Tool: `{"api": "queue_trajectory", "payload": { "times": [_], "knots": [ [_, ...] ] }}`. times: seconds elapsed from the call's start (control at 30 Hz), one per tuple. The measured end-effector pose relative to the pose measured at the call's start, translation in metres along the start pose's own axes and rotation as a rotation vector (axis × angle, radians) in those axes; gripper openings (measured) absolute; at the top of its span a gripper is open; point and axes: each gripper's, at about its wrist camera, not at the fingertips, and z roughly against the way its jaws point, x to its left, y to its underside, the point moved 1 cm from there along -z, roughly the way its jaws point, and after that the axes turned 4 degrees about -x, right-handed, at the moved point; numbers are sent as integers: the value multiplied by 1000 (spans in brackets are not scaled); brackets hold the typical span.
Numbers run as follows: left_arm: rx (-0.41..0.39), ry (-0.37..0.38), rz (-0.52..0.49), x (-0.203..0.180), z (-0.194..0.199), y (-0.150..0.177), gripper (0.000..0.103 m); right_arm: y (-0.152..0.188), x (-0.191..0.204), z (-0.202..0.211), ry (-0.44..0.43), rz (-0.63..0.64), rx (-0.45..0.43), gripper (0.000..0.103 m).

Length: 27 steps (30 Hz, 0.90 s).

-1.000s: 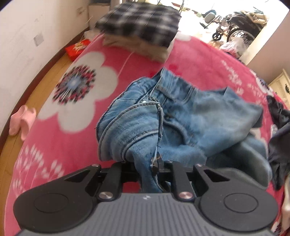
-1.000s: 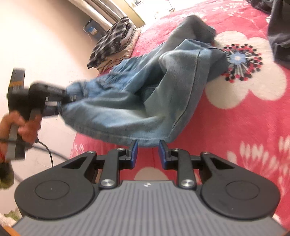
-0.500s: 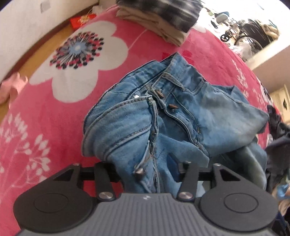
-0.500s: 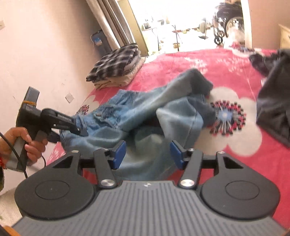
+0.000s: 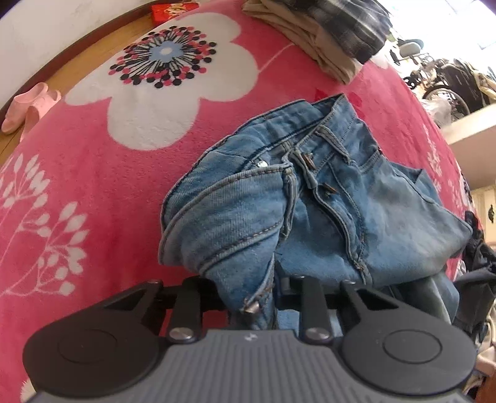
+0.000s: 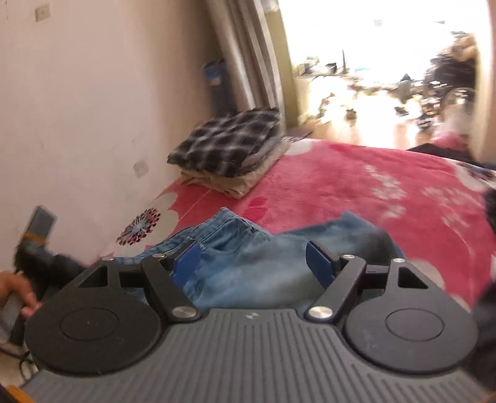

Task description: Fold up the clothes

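Note:
Crumpled blue jeans (image 5: 310,217) lie on the pink flowered blanket (image 5: 93,186), waistband and fly facing up. My left gripper (image 5: 251,291) points steeply down at the near end of the heap. Its jaws are closing on a fold of the waistband by the metal button, and denim fills the gap between them. In the right wrist view the jeans (image 6: 248,266) lie just beyond my right gripper (image 6: 252,263). Its blue pads (image 6: 186,263) are spreading wide with nothing between them. At the left edge of that view a hand (image 6: 15,288) holds the left gripper (image 6: 34,245).
A folded plaid shirt on beige clothes (image 6: 229,148) sits stacked at the bed's far corner by the wall. Dark garments (image 5: 477,257) lie at the right edge. Pink slippers (image 5: 28,102) and a red packet (image 5: 173,9) are on the wooden floor. A bright doorway lies beyond.
The left jaws widened, then narrowed again on the waistband as the gripper sank toward the bed. The right jaws spread wide, and that gripper pulled back, rose and rolled level.

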Motion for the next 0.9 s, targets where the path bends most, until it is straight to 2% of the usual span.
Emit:
{"api": "queue_trajectory", "payload": {
  "times": [0.17, 0.3, 0.37, 0.5, 0.6, 0.67, 0.73, 0.8, 0.87, 0.9],
  "knots": [
    [19, 26, -24, 3, 0, 2, 22, -29, -13, -114, -149, 63, 225, 75],
    [39, 58, -22, 10, -1, 1, 22, -35, -24, -208, -245, 11, 406, 74],
    [48, 76, -28, 13, -1, 0, 22, -34, -31, -246, -258, -15, 477, 75],
    [62, 117, -72, 18, -3, 0, 23, -20, -43, -301, -270, -98, 611, 75],
    [83, 143, -86, 23, -8, -1, 26, -14, -34, -311, -348, -84, 701, 75],
    [105, 153, -80, 27, -13, -1, 30, -14, -23, -308, -408, -52, 747, 64],
    [120, 147, -71, 30, -18, -1, 30, -13, -12, -305, -430, -2, 778, 57],
    [116, 135, -57, 32, -21, -2, 29, -11, -3, -307, -409, 36, 785, 45],
    [104, 131, -55, 30, -17, -3, 24, -9, 10, -305, -366, 88, 772, 27],
    [94, 131, -58, 27, -14, -3, 23, -10, 20, -298, -349, 128, 747, 23]
  ]
}}
